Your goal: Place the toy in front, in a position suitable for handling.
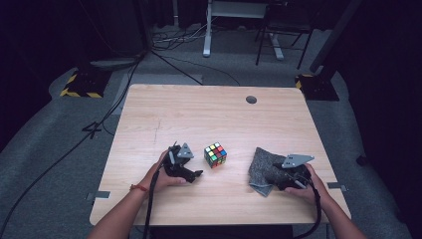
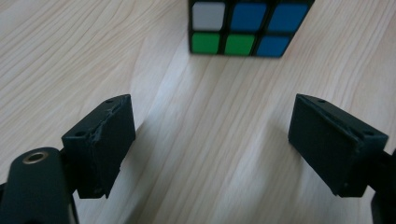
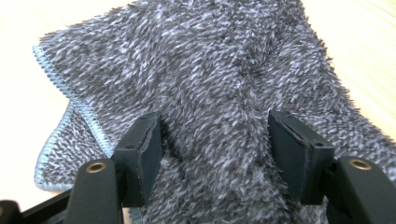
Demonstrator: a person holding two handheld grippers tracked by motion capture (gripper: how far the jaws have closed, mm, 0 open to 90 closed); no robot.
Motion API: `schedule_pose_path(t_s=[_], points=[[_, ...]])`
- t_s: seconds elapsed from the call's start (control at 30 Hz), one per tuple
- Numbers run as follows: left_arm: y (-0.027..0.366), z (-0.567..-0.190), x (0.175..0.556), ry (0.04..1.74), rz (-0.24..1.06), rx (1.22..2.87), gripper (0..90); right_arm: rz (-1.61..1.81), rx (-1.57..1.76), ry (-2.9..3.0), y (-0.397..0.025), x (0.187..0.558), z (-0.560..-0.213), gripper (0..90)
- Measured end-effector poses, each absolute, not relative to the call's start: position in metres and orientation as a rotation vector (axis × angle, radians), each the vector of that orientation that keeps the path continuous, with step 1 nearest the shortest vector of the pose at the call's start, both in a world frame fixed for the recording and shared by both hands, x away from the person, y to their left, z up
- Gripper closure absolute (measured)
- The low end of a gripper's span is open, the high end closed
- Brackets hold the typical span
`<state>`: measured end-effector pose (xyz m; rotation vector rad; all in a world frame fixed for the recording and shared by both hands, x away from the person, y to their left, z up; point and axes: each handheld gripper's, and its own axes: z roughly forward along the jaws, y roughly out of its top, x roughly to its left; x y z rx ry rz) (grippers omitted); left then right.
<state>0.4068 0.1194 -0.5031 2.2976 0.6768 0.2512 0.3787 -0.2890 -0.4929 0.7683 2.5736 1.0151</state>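
A scrambled colour cube (image 1: pixel 215 155) stands near the middle of the wooden table (image 1: pixel 199 114). My left gripper (image 1: pixel 195 172) lies just left of it, held by a hand. Its jaws point at the cube (image 2: pixel 247 28), which sits a short way ahead of them. The left gripper (image 2: pixel 212 116) is open wide, with bare wood between its pads. A fuzzy grey cloth (image 1: pixel 263 167) lies crumpled at the front right. My right gripper (image 1: pixel 277 173) rests on it. In the right gripper view a raised fold of the cloth (image 3: pixel 210 70) sits between the jaws of the open right gripper (image 3: pixel 215 135).
A dark round cable hole (image 1: pixel 251 99) sits near the table's far edge. Beyond the table, cables (image 1: pixel 174 40) run over the grey floor, and white desk legs (image 1: pixel 206 30) and a chair frame (image 1: pixel 278 40) stand there. The table's near edge is close behind both hands.
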Motion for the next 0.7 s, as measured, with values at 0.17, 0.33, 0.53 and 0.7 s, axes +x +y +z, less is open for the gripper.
schedule_pose_path(t_s=[0.17,0.33,0.53,0.7], points=[[0.098,-0.503,0.418,0.653,0.235,2.304,14.0,1.021,0.792,2.556,-0.297,0.382,-0.494,36.9],[0.084,-0.503,0.425,0.640,0.232,2.311,12.1,1.023,0.801,2.548,-0.301,0.383,-0.494,36.9],[0.069,-0.503,0.431,0.609,0.217,2.318,12.2,1.029,0.801,2.542,-0.302,0.383,-0.494,36.8],[0.066,-0.503,0.434,0.618,0.225,2.304,15.1,1.037,0.798,2.541,-0.303,0.383,-0.495,36.7]])
